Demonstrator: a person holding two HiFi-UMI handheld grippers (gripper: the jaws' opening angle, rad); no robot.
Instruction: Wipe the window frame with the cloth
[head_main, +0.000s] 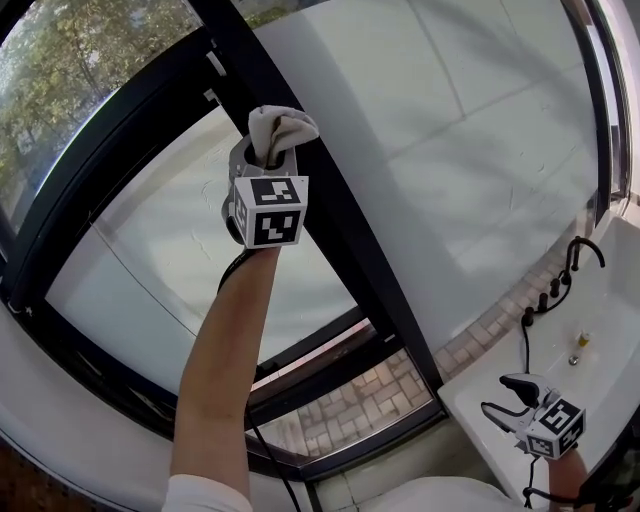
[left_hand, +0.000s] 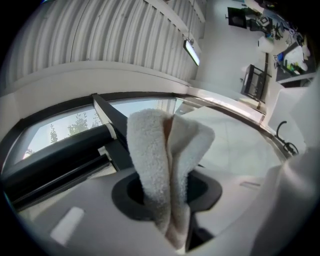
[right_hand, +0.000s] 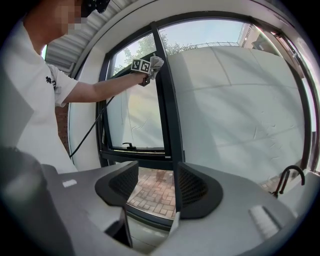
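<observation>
Left gripper (head_main: 270, 150), raised high in the head view, holds the cloth (head_main: 280, 128) at the dark upright of the window frame (head_main: 345, 240); the right gripper (head_main: 498, 393) hangs low, well apart.

In the left gripper view the jaws are clamped on the cloth, with the frame just beyond it.

In the right gripper view the jaws stand apart and empty.

Wiping seems under way near the top, and the lower stretches probably still need doing.

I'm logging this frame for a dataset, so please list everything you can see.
Window frame: one, black, across the middle.
Cloth: one, off-white, raised at the frame's vertical bar.
Faucet: one, black, far right, by the sink.
Sink: one, white, lower right.
Brick paving: reddish, outside, below the window.
Left gripper: grey, raised, shut on the cloth.
Right gripper: grey, low right, open, empty.
</observation>
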